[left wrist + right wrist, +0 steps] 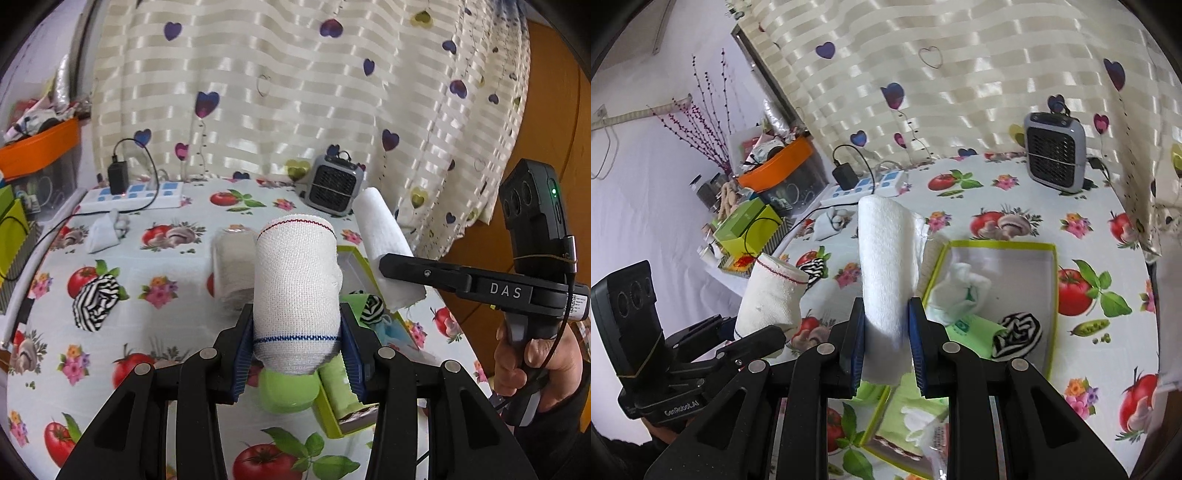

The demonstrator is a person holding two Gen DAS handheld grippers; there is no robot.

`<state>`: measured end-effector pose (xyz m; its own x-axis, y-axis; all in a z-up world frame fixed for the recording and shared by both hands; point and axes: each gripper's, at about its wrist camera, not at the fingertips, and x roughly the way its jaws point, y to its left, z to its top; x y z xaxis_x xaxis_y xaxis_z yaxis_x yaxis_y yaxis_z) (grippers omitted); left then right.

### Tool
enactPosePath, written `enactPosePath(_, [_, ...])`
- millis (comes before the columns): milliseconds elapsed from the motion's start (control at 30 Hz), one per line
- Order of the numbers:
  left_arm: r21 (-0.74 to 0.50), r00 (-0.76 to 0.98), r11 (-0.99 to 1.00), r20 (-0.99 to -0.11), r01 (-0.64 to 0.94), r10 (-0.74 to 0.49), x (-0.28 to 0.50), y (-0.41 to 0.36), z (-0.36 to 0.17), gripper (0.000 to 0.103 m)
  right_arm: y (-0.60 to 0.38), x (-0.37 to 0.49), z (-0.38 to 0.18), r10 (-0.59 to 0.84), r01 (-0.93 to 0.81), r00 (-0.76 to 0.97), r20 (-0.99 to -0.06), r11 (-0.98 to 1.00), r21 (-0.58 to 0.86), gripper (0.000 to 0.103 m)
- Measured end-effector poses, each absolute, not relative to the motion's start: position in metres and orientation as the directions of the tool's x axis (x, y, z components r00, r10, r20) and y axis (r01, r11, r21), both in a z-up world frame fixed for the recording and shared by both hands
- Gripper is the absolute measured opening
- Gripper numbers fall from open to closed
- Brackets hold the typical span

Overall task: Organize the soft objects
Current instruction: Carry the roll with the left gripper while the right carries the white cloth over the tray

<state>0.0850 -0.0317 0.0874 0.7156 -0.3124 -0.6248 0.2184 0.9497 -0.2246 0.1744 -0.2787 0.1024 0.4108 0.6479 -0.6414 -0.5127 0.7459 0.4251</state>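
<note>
Holding one roll in each tool, both clear of the worktop (177, 317).

Left tool (297, 354): jaws clamped on the lower end of a white gauze roll (295, 288), blue-stitched end at the pads, red-stitched end away. Long axis ran along the fingers toward 12 o'clock, tilted slightly toward 1. A striped sock bundle (96, 302) lay loose on the worktop at 9 o'clock, well apart; a beige roll (231, 269) stood just behind the gauze at 11.

Right tool (886, 339): jaws clamped on a rolled white towel (886, 266) near its lower third. Long axis again along the fingers, pointing to 12 o'clock, free end up and away.

Key relation: the green-rimmed box (1049, 295) lay at 2–3 o'clock from the right tool, near and below it, already holding a crumpled white-green cloth (956, 291) and a second striped bundle (1015, 334). My read: right hand is nearer the box, so the towel probably goes in first, laid down flat along the box's long side. The left roll sat further off at 9 o'clock in the right view.
</note>
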Motion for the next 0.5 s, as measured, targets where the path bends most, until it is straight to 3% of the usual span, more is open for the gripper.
enactPosePath(500, [-0.212,0.645,0.938,-0.683,0.274,-0.343,0.128,-0.088,0.063,0.042,-0.310,0.216,0.067,0.508,-0.415,0.476,-0.717,0.849,0.327,0.023])
